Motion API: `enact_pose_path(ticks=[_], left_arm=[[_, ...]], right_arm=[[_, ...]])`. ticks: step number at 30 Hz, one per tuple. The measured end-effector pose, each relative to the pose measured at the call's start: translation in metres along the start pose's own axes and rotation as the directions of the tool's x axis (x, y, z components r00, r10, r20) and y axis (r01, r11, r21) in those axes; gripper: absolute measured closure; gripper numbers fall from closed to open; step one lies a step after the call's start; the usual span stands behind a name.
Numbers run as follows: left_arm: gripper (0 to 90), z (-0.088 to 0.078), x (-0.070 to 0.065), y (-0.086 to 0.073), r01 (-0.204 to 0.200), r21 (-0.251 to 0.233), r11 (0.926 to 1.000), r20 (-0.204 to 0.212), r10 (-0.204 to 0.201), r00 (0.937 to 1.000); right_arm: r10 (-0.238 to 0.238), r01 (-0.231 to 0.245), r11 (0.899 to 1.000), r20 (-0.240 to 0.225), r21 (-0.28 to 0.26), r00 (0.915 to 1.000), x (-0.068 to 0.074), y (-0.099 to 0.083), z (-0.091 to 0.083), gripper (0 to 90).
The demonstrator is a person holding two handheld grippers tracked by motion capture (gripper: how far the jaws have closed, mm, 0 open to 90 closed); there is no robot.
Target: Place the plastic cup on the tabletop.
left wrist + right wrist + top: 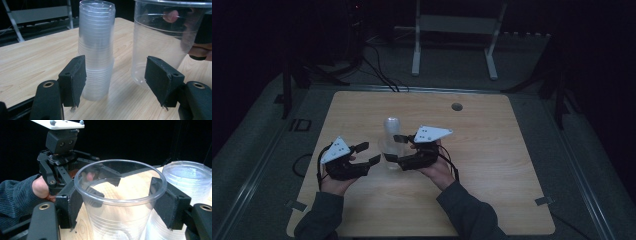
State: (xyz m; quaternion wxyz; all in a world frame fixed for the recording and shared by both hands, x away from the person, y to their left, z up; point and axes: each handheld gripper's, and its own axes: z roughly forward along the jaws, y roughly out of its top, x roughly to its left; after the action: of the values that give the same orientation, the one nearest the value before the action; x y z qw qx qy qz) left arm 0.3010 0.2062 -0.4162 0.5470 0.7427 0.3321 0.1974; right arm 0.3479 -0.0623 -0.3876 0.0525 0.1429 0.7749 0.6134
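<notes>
A tall stack of clear plastic cups (392, 127) stands upright near the middle of the wooden table (492, 165). My right gripper (120, 205) is shut on a single clear cup (117, 220), its pads pressing the cup's sides just below the rim, and it holds the cup upright beside the stack (187, 177). In the high view the right gripper (394, 148) sits right of the left gripper (368, 153). My left gripper (118, 82) stands open and points at the stack (96, 50) and the held cup (160, 45), with nothing pressed between its pads.
A white metal stand (457, 25) is on the floor beyond the table, with black cables (377, 70) running near it. A round cable hole (456, 106) sits near the table's far edge. Bare wood lies on the table's right half.
</notes>
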Motion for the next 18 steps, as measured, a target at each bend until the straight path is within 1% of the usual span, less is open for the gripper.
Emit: enact_pose_path(ticks=[18], left_arm=[[34.2,-0.0032,-0.0006,0.0001,0.0,-0.008,1.0,0.002,0.0,1.0]], right_arm=[[0.021,-0.021,1.0,0.011,0.001,0.9997,-0.004,-0.0102,0.0017,28.7]])
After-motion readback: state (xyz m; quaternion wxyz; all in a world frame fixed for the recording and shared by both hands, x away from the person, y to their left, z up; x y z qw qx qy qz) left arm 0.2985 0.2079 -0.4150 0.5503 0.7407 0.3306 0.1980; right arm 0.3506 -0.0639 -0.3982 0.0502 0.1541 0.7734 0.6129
